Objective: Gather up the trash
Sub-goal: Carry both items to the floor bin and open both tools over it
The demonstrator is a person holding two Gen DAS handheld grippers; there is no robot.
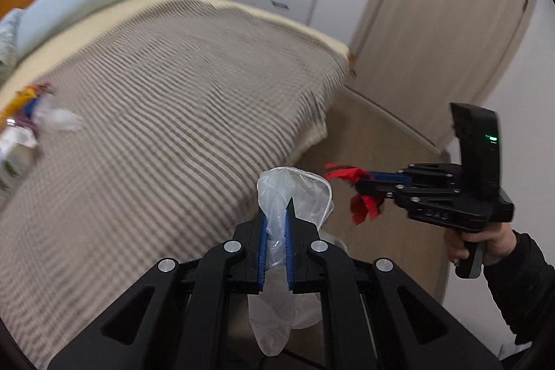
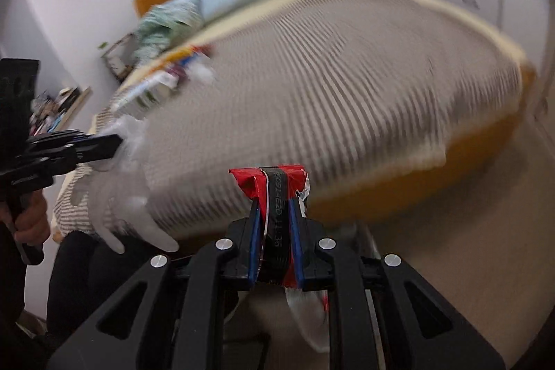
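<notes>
A bedroom scene, blurred by motion. The left gripper (image 1: 277, 224) has its jaws nearly closed on a clear plastic glove (image 1: 295, 193), which bunches above the blue pads and hangs limp below them, beside the bed's near edge. The right gripper (image 2: 275, 224), held in a hand (image 1: 485, 245) with a dark sleeve, has its jaws clamped on a red and black snack wrapper (image 2: 274, 186). Both are held over the floor beside a bed (image 1: 156, 92) with a striped cover. More wrappers and litter (image 1: 31, 113) lie heaped on the bed's far side, near a pale blue pillow (image 1: 73, 9).
</notes>
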